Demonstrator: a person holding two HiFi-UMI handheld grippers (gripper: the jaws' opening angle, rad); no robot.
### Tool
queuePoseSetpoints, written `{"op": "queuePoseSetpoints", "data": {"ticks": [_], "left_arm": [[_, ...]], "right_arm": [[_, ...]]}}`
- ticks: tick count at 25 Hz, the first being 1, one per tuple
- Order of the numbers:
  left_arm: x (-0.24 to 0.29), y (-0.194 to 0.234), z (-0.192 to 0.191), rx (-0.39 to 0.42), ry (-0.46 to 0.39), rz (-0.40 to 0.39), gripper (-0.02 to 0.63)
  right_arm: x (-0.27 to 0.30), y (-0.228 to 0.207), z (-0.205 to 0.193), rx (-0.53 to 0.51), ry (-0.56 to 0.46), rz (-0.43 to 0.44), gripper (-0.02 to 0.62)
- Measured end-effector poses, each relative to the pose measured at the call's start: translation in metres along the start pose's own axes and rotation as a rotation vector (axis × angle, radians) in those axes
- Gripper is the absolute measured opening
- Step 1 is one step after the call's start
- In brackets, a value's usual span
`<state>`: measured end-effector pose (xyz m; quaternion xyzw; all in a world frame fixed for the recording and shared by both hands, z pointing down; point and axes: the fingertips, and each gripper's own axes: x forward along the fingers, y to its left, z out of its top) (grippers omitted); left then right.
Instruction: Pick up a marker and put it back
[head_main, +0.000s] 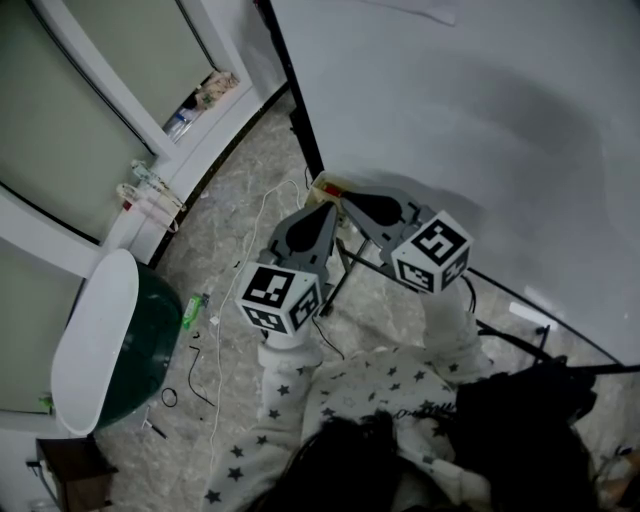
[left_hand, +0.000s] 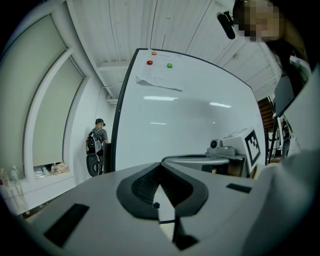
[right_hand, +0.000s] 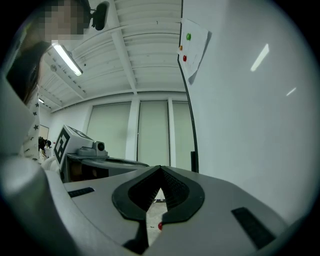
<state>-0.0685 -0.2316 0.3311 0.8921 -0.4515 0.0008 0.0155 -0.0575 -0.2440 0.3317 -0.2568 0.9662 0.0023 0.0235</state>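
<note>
- Head view: my left tool (head_main: 322, 212) and right tool (head_main: 350, 203) point side by side at the lower edge of the whiteboard (head_main: 450, 120). A small pale item (head_main: 327, 185) with red on it sits just beyond their tips. I cannot tell whether it is the marker.
- Left gripper view: the left tool's jaws meet at the tips, gripping nothing. Ahead, the whiteboard carries a paper sheet (left_hand: 157, 80) under coloured magnets (left_hand: 169, 65).
- Right gripper view: the right tool's jaws are closed together and empty, with the whiteboard just to their right.

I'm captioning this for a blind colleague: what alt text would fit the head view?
Seen from above, a person in star-print sleeves holds the left gripper and right gripper side by side, jaws shut and empty, pointing toward a whiteboard. Cables trail over the floor below.
</note>
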Motion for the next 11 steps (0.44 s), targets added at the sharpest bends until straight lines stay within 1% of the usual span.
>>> {"op": "queuePoseSetpoints", "data": {"ticks": [11], "left_arm": [[-0.0016,0.0048,-0.0026,-0.008,-0.009,0.024,0.002]], "right_arm": [[-0.0002,-0.0017,-0.0027,-0.001,-0.002,0.004,0.005]]}}
